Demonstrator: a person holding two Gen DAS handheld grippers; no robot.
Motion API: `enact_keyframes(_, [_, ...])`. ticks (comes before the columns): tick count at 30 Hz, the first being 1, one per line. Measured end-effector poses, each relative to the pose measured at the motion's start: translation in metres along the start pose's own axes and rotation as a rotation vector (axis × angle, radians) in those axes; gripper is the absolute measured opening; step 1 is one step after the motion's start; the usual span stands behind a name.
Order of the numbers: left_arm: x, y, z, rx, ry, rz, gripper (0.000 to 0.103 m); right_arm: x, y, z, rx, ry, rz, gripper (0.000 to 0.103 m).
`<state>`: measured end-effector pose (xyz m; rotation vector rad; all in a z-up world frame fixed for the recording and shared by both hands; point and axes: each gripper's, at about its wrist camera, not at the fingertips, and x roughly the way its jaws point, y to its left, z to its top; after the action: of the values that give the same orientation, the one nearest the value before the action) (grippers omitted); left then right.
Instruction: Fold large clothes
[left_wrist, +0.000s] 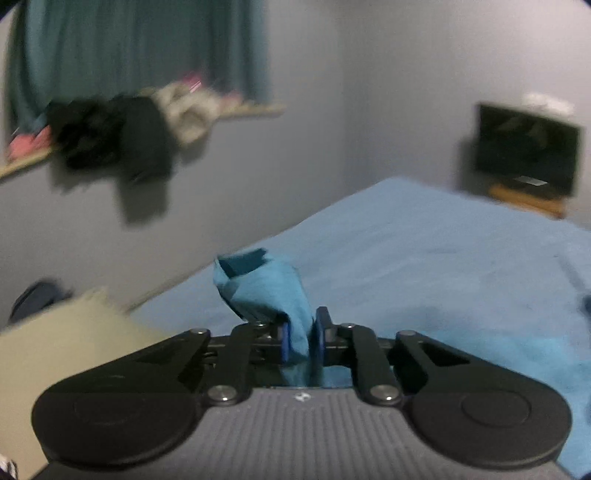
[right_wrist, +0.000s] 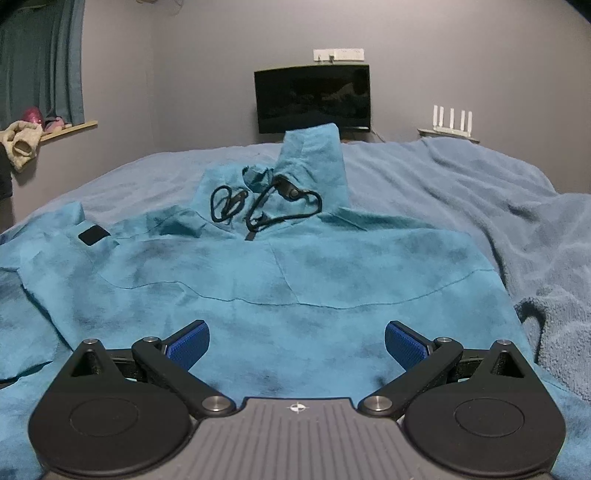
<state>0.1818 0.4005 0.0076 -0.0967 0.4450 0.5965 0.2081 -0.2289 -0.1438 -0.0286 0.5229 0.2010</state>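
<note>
a teal hooded jacket (right_wrist: 280, 280) is spread across the centre of the right wrist view, laid flat on a bed covered by a light blue blanket (right_wrist: 480, 192), with its hood (right_wrist: 314, 158) raised toward the upper middle of the frame and black drawcords (right_wrist: 258, 203) looped just below it. a small black patch (right_wrist: 94, 235) is seen on the sleeve at the left. a bunched fold of the same teal fabric (left_wrist: 258, 291) is pinched between the blue pads (left_wrist: 285, 341) of the left claw (left_wrist: 302, 341), which is closed tight on it at the lower centre of the blurred left wrist view. the right claw (right_wrist: 295, 343) is held wide apart over the jacket's lower part, with nothing between its pads. a dark monitor (right_wrist: 314, 98) is placed against the wall at the upper centre, a white router (right_wrist: 452, 120) to its right, and teal curtains (right_wrist: 40, 62) with a cluttered sill (right_wrist: 55, 129) at the upper left.
</note>
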Motion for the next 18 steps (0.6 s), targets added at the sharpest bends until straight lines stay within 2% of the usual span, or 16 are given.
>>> enact_keyframes(5, [-0.067, -0.062, 0.043, 0.059, -0.125, -0.193, 0.002, -0.008, -0.002, 0.001, 0.008, -0.027, 0.008, 0.103])
enact_keyframes(11, [-0.155, -0.164, 0.079, 0.141, -0.242, -0.442, 0.0, -0.016, -0.01, 0.001, 0.045, -0.055, 0.009, 0.103])
enact_keyframes(15, [-0.207, -0.24, 0.082, 0.216, -0.274, -0.592, 0.0, -0.02, -0.016, 0.0, 0.065, -0.071, 0.012, 0.103])
enact_keyframes(18, [-0.233, -0.301, 0.079, 0.239, -0.247, -0.705, 0.0, -0.021, -0.021, -0.002, 0.082, -0.077, 0.014, 0.103])
